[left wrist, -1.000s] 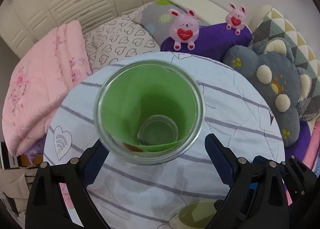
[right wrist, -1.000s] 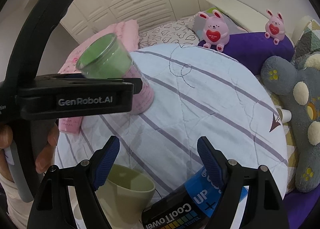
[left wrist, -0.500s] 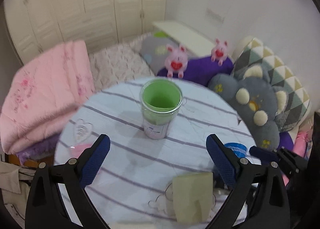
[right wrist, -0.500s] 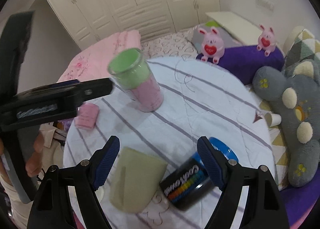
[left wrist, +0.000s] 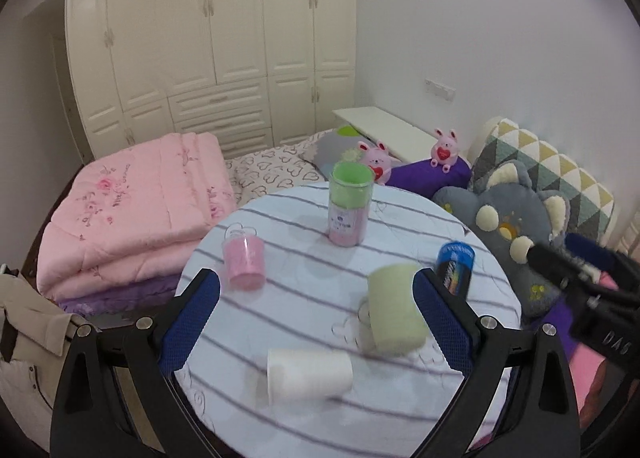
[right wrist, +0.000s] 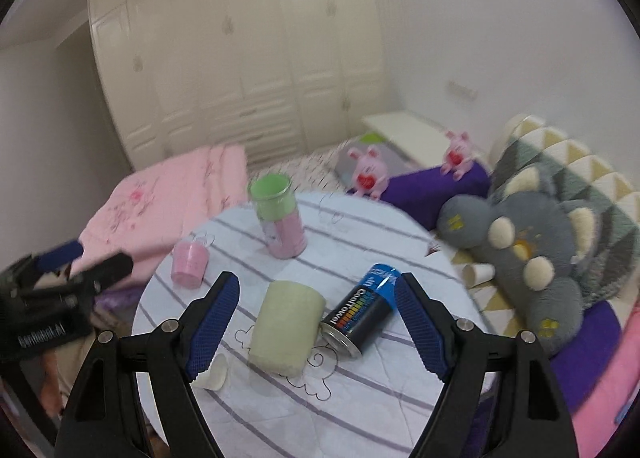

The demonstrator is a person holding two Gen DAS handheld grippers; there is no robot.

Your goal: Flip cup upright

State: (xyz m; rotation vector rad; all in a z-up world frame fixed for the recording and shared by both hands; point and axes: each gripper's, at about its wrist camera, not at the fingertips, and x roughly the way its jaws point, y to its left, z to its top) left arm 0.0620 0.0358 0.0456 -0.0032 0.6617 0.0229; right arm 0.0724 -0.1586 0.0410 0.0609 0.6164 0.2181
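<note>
**Pale green cup down, right gripper lined up on it**

- Both grippers are spread wide and empty: left gripper [left wrist: 316,282], right gripper [right wrist: 317,284].
- The tall green-and-pink cup [right wrist: 280,218] stands upright at 11 o'clock on the table [right wrist: 360,398]. It needs nothing.
- My read of the target is the pale green cup [right wrist: 286,328]. It lies on its side between the right gripper's fingers, just toward 6 o'clock.
- Its long axis runs about 1–7 o'clock, nearly along the fingers. I cannot tell which end is the mouth.
- The right gripper is nearer. From the left wrist view the pale green cup sits at 4 o'clock, by that gripper's right finger.
- Tight side: the can [right wrist: 362,310] lies on its side at the cup's 3 o'clock, just beside it, maybe touching. It will likely roll if nudged.
- The cup's 9 o'clock side is open cloth.
- The white cup [left wrist: 310,376] also lies on its side, at 6 o'clock near the table edge.
</note>
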